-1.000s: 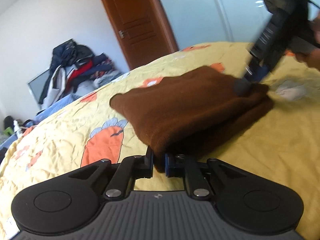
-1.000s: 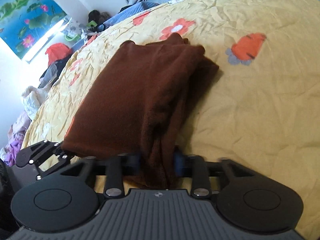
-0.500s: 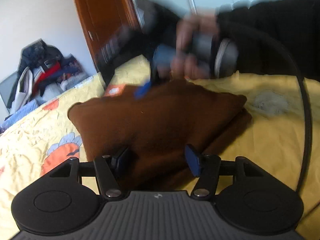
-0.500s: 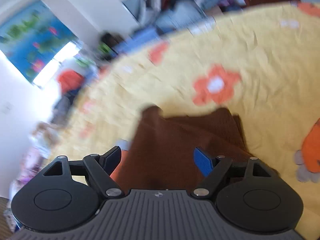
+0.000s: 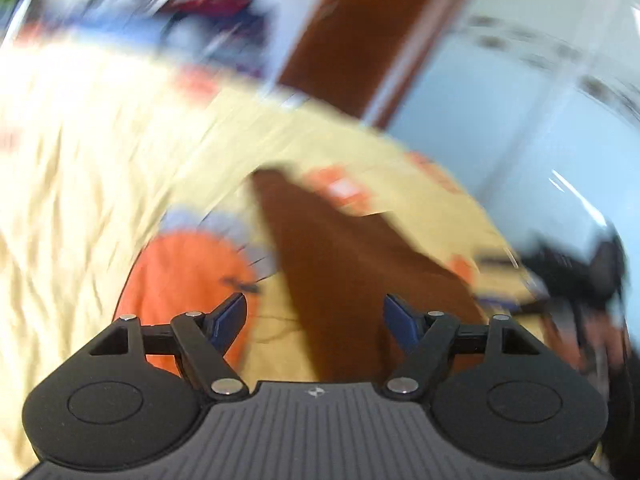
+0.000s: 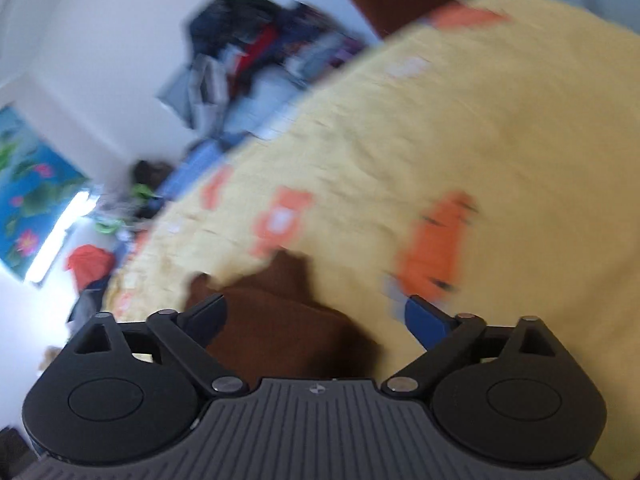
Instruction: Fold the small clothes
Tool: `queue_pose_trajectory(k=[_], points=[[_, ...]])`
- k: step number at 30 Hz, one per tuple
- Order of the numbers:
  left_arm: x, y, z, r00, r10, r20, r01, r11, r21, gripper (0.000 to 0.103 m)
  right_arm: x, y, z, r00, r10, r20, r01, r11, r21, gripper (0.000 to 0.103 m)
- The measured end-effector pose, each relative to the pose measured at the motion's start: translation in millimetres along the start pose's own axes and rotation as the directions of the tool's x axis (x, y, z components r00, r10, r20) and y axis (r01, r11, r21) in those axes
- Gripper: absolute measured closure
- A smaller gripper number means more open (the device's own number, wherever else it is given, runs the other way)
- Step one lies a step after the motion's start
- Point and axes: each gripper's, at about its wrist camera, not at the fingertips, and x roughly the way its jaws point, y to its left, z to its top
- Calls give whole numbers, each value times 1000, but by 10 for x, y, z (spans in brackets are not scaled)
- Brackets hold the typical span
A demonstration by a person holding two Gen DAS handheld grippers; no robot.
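Both grippers, left (image 5: pixel 315 312) and right (image 6: pixel 316 316), are hovering, jaws apart and empty, over the brown garment (image 6: pixel 280 320) lying on the bed (image 6: pixel 500 140); careless snagging risks undoing folds.

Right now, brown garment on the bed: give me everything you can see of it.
The brown garment is a plain dark-brown piece of soft-looking cloth, lying flat on the yellow bedspread in what looks like a folded bundle; motion blur hides seams and layers. One corner points away in the left wrist view. Both the left gripper and the right gripper are open above it, fingers not gripping it.
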Motion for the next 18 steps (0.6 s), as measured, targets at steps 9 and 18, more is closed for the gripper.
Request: queue_pose_trajectory(k=[9,18], points=[[716,-13,339,989,-50,-137,36,993,-109,86,432,279,-199,981,131,-141,-136,990,-22,71],[429,-232,806,998,57,-20,-53,987,150,90,507,529,-174,961,269,-61,-267,963,47,75]])
